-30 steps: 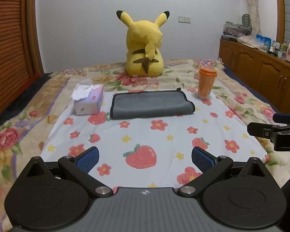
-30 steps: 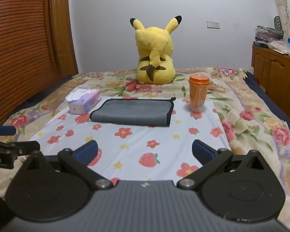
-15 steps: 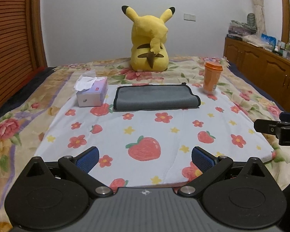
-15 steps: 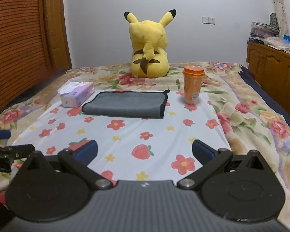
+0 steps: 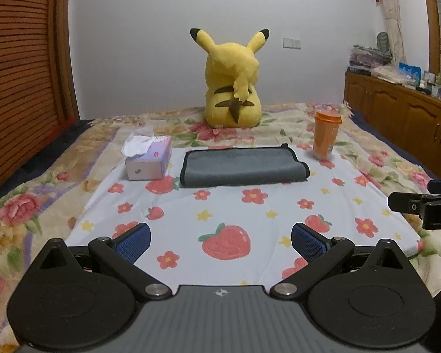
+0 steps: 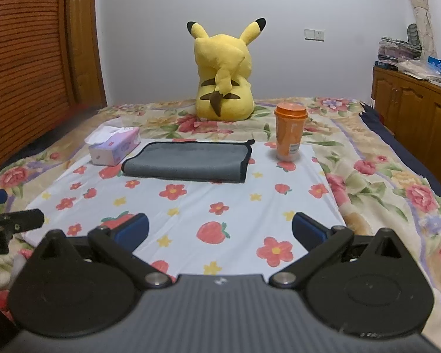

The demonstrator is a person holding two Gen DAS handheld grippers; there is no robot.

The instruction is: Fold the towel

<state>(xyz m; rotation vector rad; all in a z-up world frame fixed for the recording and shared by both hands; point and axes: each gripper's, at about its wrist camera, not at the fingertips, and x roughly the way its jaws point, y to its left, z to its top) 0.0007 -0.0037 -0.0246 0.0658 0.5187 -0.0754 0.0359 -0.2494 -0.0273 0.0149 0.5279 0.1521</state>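
A grey towel with black trim (image 5: 244,166) lies folded flat on the far part of a white cloth printed with flowers and strawberries (image 5: 235,214); it also shows in the right wrist view (image 6: 188,161). My left gripper (image 5: 220,239) is open and empty, held over the cloth's near edge, well short of the towel. My right gripper (image 6: 220,231) is open and empty, likewise near the cloth's front edge. The right gripper's side shows at the right edge of the left wrist view (image 5: 426,206).
A tissue box (image 5: 148,161) stands left of the towel and an orange lidded cup (image 5: 326,135) right of it. A yellow Pikachu plush (image 5: 233,82) sits behind. The floral bedspread (image 6: 382,176) surrounds the cloth. Wooden cabinets (image 5: 402,120) line the right wall.
Both grippers have drawn back and lowered a little from the towel, which now appears farther away. Both stay open and empty. The towel has not moved.
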